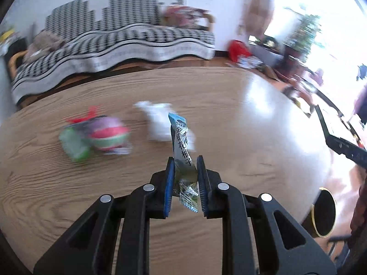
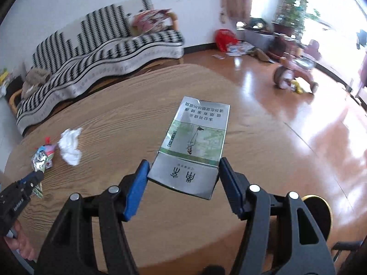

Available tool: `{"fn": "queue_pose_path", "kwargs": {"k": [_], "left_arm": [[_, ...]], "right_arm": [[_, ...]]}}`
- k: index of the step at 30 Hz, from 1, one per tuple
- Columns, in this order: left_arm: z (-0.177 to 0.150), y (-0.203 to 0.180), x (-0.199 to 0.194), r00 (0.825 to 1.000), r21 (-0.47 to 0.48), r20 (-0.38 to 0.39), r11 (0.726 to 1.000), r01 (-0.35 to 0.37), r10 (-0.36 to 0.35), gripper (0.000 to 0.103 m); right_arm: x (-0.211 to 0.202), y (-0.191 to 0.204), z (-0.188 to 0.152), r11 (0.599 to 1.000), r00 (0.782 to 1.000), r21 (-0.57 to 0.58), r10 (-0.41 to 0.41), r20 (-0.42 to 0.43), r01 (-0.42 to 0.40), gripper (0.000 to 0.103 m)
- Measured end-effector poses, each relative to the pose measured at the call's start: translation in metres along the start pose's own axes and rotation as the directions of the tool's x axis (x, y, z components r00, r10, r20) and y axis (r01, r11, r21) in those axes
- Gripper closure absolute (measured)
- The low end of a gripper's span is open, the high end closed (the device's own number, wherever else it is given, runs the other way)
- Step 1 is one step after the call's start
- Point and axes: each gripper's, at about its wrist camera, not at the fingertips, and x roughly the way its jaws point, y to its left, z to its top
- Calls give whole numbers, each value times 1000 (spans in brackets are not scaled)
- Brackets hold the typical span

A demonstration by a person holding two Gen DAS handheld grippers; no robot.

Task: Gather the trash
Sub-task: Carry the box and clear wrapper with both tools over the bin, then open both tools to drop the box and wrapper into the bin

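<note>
My left gripper (image 1: 185, 160) is shut on a long grey-green snack wrapper (image 1: 181, 142) with a blue top, held upright above the round wooden table (image 1: 91, 194). My right gripper (image 2: 184, 162) is shut on a flattened silver and green cigarette pack (image 2: 197, 135), its blue pads pressing the pack's two side edges. On the table (image 2: 128, 114) lie a crumpled white tissue (image 2: 70, 146) and a colourful foil wrapper (image 2: 44, 155). Both also show, blurred, in the left wrist view: the tissue (image 1: 160, 123) and the colourful wrapper (image 1: 98, 135).
A black bin with a gold rim (image 2: 321, 208) stands on the floor by the table's right edge. Behind the table is a sofa under a black and white cover (image 2: 103, 45). A child's tricycle (image 2: 293, 73) and a red bag (image 2: 223, 37) are on the shiny floor.
</note>
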Motion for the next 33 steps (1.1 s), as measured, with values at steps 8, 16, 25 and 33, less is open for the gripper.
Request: {"fn": "queue_pose_path", "kwargs": {"k": [8,16,25,33], "left_arm": [[-11,-162,19,976,153,-48,964,216,-211,84],[-55,-330,25,906,297,-148,856,423,-396,84],[-119,-438,51,835,333,-309,770,544,-456,84],[-160,-470,82,790,296,-428,758,582,-439,84]], "right_arm": [[-39,-138,-26,979,990,160,-136,37,128,42],[-70,-268,-75,921,969,316,-247,19,229,42],[-77,-356,-127,848,957,447,-273,-95,286,42],[-45,-372,-151,837,932,427,-242,-271,342,42]]}}
